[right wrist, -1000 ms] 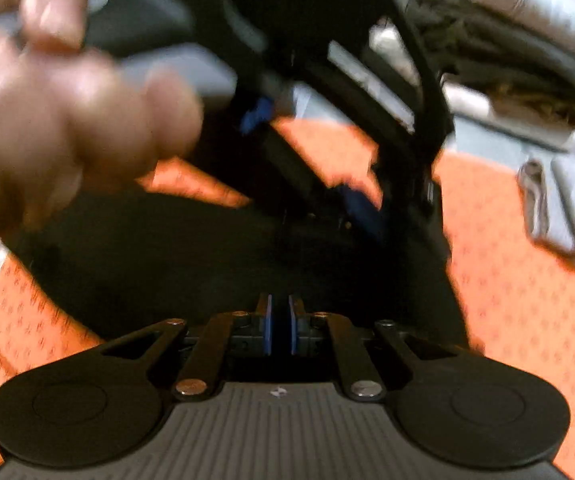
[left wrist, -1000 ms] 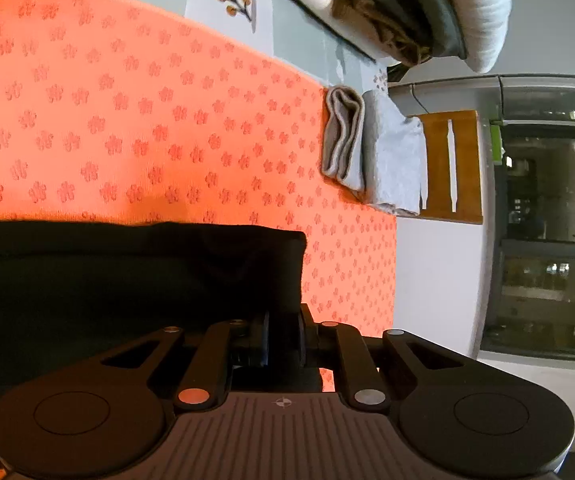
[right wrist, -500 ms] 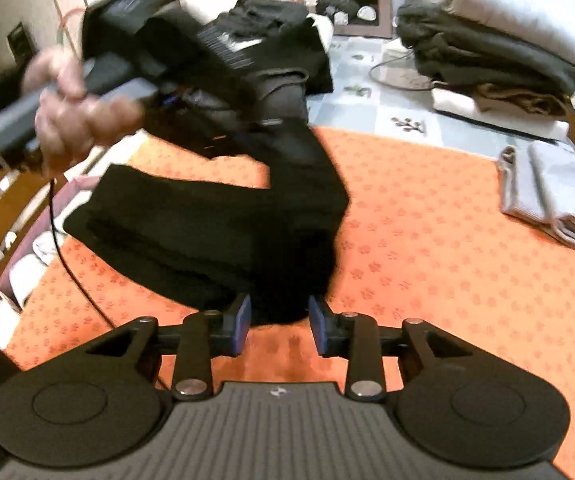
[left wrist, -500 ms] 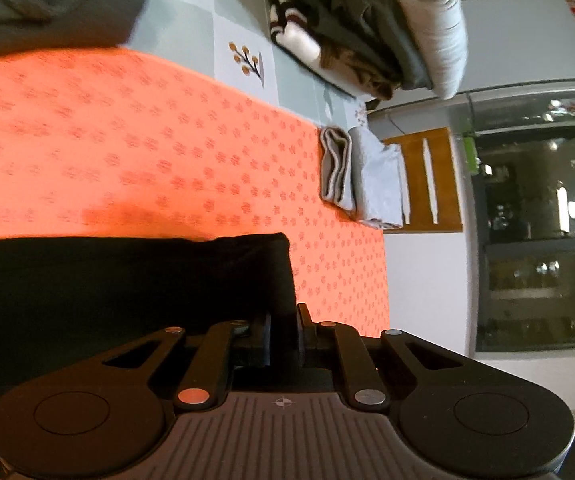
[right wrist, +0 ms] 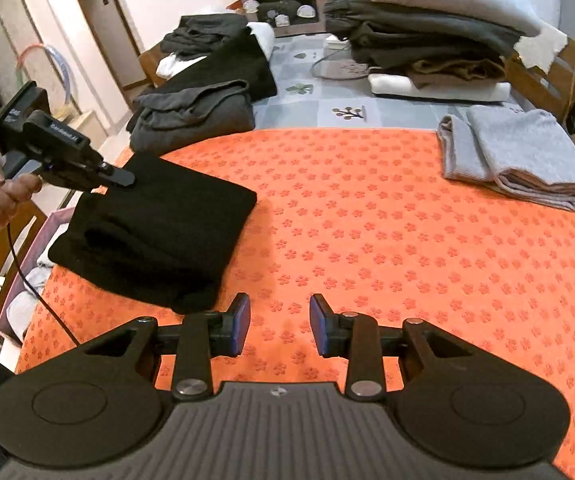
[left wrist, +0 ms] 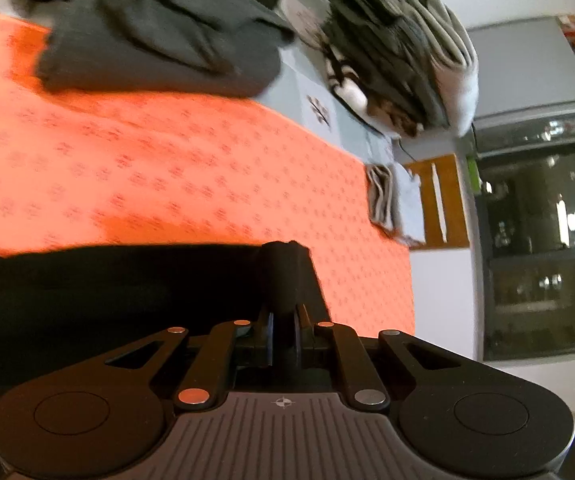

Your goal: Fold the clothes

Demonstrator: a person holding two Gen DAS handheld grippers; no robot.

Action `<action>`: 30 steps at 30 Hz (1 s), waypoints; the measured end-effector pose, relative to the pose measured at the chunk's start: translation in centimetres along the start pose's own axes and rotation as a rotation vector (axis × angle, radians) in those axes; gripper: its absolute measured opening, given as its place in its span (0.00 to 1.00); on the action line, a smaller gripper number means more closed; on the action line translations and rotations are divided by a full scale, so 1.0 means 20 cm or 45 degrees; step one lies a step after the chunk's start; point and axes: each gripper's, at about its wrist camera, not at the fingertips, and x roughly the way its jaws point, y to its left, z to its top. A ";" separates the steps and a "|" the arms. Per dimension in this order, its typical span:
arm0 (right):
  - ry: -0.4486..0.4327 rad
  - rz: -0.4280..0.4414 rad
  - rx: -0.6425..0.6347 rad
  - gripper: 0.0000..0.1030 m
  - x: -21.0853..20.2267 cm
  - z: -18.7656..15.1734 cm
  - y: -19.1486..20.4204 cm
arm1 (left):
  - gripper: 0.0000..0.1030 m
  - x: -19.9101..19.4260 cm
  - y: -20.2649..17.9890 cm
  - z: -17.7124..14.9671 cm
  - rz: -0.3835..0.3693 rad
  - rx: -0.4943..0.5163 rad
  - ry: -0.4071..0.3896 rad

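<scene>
home | clothes piles [right wrist: 427,36] on tiled tablecloth [right wrist: 319,112] | door [right wrist: 115,20] (lived-in) | glass cabinet [left wrist: 543,248]

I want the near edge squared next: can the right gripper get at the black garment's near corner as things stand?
Probably yes. The right gripper is open over bare orange mat, and the black garment lies just ahead to its left, nothing between. The left gripper grips only the far corner.

A: What does the right gripper [right wrist: 275,330] look like?
B: A black linkage with silver rivets, blue-faced pads [right wrist: 241,326], a ribbed grey housing and two round black discs.

A: And the left gripper [right wrist: 121,178]?
B: A black body with white lettering and a trailing black cable [right wrist: 33,292], in a bare-skinned left hand [right wrist: 5,194].
</scene>
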 end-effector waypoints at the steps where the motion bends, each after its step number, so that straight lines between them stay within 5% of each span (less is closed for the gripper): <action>1: 0.004 0.001 -0.016 0.37 0.01 0.00 0.01 | 0.12 -0.02 0.03 0.00 0.007 -0.001 -0.010; 6: 0.024 0.006 -0.089 0.40 0.06 0.02 0.07 | 0.14 -0.02 0.06 -0.05 0.152 0.082 -0.133; 13: 0.003 0.042 -0.156 0.40 0.13 0.07 0.13 | 0.24 -0.13 -0.10 -0.21 0.164 0.254 -0.303; 19: -0.036 0.111 -0.270 0.27 0.27 0.18 0.23 | 0.24 -0.02 -0.23 -0.34 0.175 0.421 -0.241; 24: 0.010 0.173 -0.363 0.27 0.45 0.22 0.31 | 0.24 0.09 -0.23 -0.44 0.300 0.513 -0.165; 30: 0.098 0.170 -0.449 0.29 0.61 0.14 0.37 | 0.24 0.10 -0.12 -0.49 0.339 0.400 -0.191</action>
